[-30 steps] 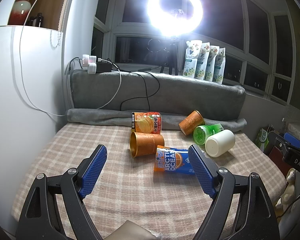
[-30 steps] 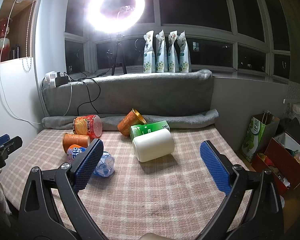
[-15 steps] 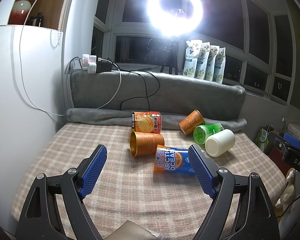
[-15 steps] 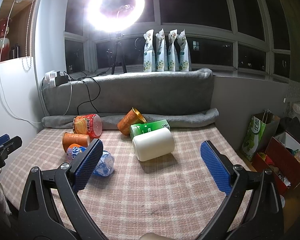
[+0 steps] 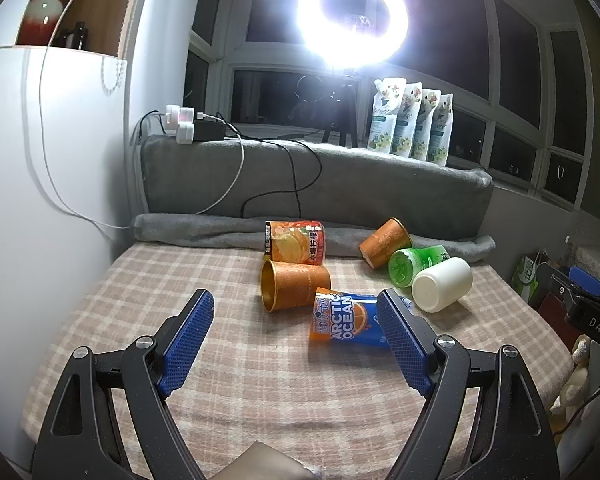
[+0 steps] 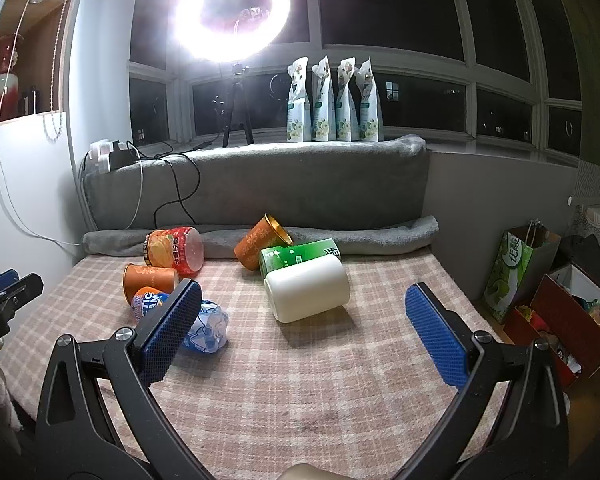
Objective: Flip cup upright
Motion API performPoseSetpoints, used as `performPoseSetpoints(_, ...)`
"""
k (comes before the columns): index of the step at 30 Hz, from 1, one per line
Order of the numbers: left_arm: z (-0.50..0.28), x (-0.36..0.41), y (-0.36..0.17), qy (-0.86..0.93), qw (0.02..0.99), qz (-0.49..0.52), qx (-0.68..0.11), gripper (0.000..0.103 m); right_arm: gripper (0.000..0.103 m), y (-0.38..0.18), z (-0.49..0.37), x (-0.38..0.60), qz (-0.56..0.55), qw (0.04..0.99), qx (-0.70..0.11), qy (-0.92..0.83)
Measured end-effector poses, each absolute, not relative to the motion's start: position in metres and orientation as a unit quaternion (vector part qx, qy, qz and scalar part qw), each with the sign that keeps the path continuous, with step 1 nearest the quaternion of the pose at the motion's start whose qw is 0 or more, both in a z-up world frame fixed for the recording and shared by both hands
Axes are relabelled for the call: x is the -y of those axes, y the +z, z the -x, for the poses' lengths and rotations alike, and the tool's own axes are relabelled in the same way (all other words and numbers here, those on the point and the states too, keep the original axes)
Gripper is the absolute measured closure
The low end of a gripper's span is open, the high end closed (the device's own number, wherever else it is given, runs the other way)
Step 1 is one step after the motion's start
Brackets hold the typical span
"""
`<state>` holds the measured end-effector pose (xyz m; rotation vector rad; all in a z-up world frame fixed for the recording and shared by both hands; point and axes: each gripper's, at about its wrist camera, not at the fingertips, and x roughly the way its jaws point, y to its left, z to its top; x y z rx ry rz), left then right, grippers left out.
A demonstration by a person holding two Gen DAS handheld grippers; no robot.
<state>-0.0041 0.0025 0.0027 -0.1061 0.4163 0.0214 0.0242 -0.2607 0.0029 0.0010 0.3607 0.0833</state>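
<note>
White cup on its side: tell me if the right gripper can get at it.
Probably yes. The right gripper is open, and the white cup lies just ahead between its jaws, with bare plaid cloth before it.

The checked cloth [image 5: 228, 392] looks soft and matt, the white cup [image 6: 307, 290] at frame centre is smooth matt plastic, the orange cup [image 5: 294, 285] has a shiny golden inside, and the grey blanket [image 6: 260, 188] behind looks fluffy.
</note>
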Motion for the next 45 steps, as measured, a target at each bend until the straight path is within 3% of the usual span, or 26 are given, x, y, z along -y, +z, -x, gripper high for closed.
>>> performPoseSetpoints(14,-0.004,-0.005,-0.009,0.006,0.973,0.053,-0.223,0.020,0.000,0.002,-0.030,0.257,0.010,0.981,-0.185,0.062)
performPoseSetpoints(25,-0.011,-0.013,-0.018,0.010,0.969,0.049,-0.242,0.020,0.000,0.001,-0.087,0.224,0.059,0.963,-0.220,0.143)
performPoseSetpoints(41,-0.012,-0.039,-0.026,0.019,0.962,0.055,-0.266,0.020,0.000,-0.002,-0.213,0.091,0.319,0.845,-0.293,0.314)
performPoseSetpoints(45,-0.012,-0.050,-0.032,0.030,0.958,0.066,-0.277,0.020,0.005,-0.017,-0.240,0.059,0.368,0.813,-0.305,0.332)
